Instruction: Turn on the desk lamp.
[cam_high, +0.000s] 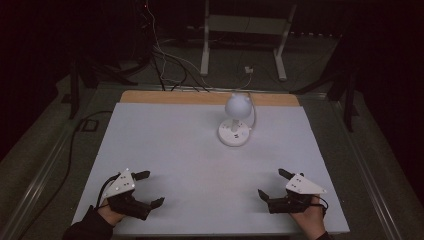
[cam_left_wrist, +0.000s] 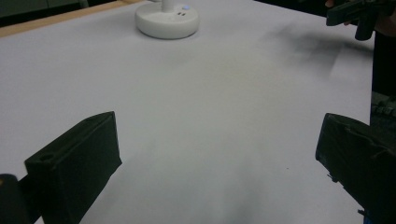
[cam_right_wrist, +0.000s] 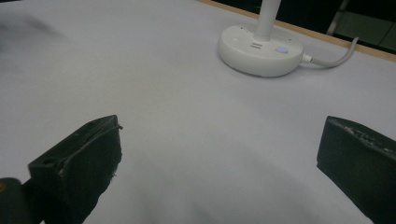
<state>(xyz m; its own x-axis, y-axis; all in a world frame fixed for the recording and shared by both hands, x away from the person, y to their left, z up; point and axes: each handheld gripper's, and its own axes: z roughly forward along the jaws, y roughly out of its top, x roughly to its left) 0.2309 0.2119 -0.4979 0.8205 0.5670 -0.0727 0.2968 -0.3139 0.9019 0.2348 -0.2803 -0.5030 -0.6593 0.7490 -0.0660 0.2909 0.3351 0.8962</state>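
White lamp (cam_high: 235, 120) head cropped in gripper views; room dark.

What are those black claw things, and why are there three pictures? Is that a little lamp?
A person sits at a white table holding a pinching tool in each hand: the left gripper and the right gripper. The big picture looks down from above. The other two come from small cameras riding on each tool, so you see its own two black jaws at the bottom. Both are wide open and hold nothing. Yes, it is a small white lamp with a round base and a cable.
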